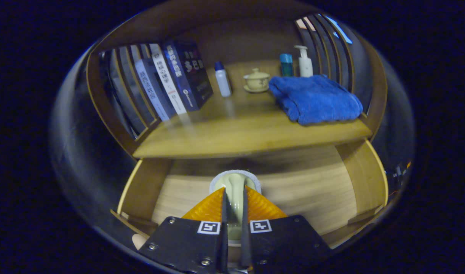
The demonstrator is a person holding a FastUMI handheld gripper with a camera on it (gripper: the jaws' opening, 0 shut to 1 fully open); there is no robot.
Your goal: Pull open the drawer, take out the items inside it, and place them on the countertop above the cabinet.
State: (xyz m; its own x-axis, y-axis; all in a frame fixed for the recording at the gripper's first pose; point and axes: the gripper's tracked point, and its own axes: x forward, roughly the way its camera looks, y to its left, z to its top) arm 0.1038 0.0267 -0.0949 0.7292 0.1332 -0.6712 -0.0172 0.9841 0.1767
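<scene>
At lower centre, my gripper (234, 198) has its 2 fingers clamped on a pale cup (234, 182) above the open drawer (312, 198); I should lift straight, clearing the countertop (232, 137) edge.

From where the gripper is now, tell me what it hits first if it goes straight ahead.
The gripper, shut on a pale green item over the open drawer, likely carries it into the countertop's front edge; depth is unclear.
</scene>
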